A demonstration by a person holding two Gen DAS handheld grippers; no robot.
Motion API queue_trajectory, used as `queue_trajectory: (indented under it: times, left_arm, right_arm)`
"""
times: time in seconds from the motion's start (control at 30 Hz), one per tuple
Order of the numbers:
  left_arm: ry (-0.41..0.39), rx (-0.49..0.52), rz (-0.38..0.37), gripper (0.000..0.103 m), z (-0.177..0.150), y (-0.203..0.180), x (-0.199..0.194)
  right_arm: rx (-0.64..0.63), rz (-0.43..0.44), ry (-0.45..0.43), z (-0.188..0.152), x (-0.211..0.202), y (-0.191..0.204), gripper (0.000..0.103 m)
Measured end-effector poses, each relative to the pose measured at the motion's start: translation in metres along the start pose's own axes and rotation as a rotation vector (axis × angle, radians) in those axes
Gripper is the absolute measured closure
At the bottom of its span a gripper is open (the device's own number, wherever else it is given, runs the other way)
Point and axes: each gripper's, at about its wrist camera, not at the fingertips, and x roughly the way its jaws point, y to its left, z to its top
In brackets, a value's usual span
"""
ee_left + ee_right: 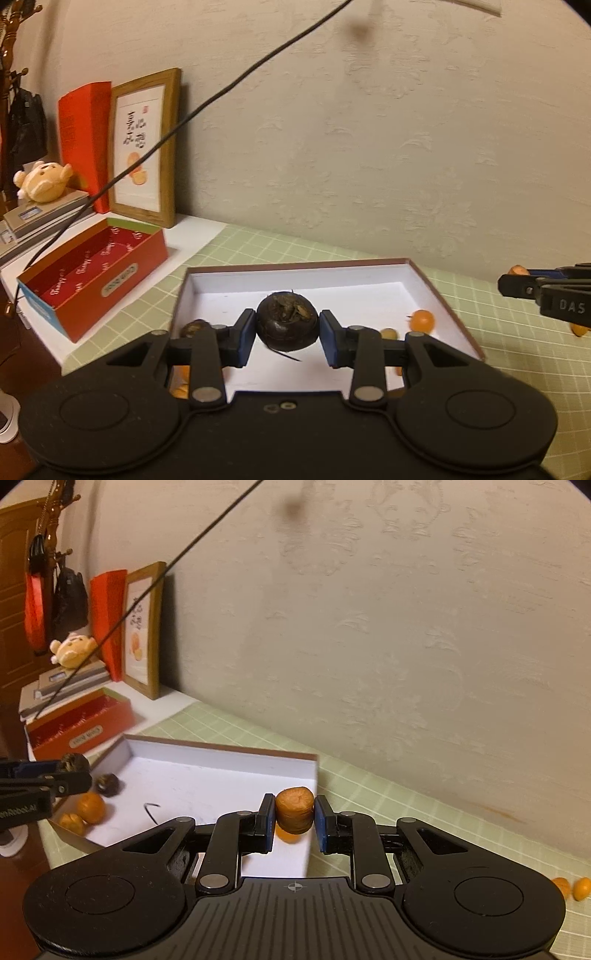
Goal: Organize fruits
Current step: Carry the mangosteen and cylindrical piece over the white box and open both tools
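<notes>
My left gripper (pixel 288 332) is shut on a dark brown round fruit (pixel 287 322), held above the white-lined box lid (pixel 424 288). In the lid lie another dark fruit (pixel 194 328) at the left and an orange fruit (pixel 423 320) at the right. My right gripper (pixel 294 818) is shut on an orange squat fruit (pixel 294 808) over the near right part of the same lid (pixel 221 751). From the right wrist view the left gripper (pixel 75 771) shows at the left with its dark fruit (pixel 74 762); an orange fruit (pixel 91 807) and a dark one (pixel 108 784) lie in the lid.
An open red box (pixel 110 291) stands left of the lid on the green checked mat (pixel 517 350). Behind it are a framed picture (pixel 144 147), a red packet (pixel 85 140), books with a plush toy (pixel 44 181). Loose orange fruits (pixel 581 888) lie on the mat at right. A black cable (pixel 221 96) crosses overhead.
</notes>
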Motion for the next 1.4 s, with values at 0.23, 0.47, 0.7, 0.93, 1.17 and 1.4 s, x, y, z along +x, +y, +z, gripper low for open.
queue_trajectory:
  times: [0.23, 0.47, 0.7, 0.93, 1.17, 1.4]
  left_arm:
    - [0.007, -0.023, 0.032, 0.075, 0.001, 0.017, 0.008]
    - [0.002, -0.034, 0.040, 0.075, 0.004, 0.023, 0.019]
    - [0.004, -0.047, 0.040, 0.075, 0.003, 0.028, 0.029]
    - [0.008, -0.057, 0.046, 0.075, 0.004, 0.034, 0.039]
    - [0.014, -0.059, 0.053, 0.075, 0.001, 0.040, 0.044]
    - [-0.024, -0.034, 0.140, 0.006, -0.006, 0.028, 0.057]
  right_arm:
    - [0.034, 0.033, 0.012, 0.004, 0.016, 0.009, 0.081]
    - [0.060, 0.055, 0.029, 0.006, 0.033, 0.018, 0.081]
    - [0.065, 0.059, 0.030, 0.010, 0.049, 0.026, 0.081]
    - [0.067, 0.066, 0.038, 0.010, 0.064, 0.033, 0.081]
    - [0.068, 0.064, 0.046, 0.010, 0.076, 0.039, 0.081]
    - [0.026, 0.015, 0.074, 0.007, 0.106, 0.049, 0.025]
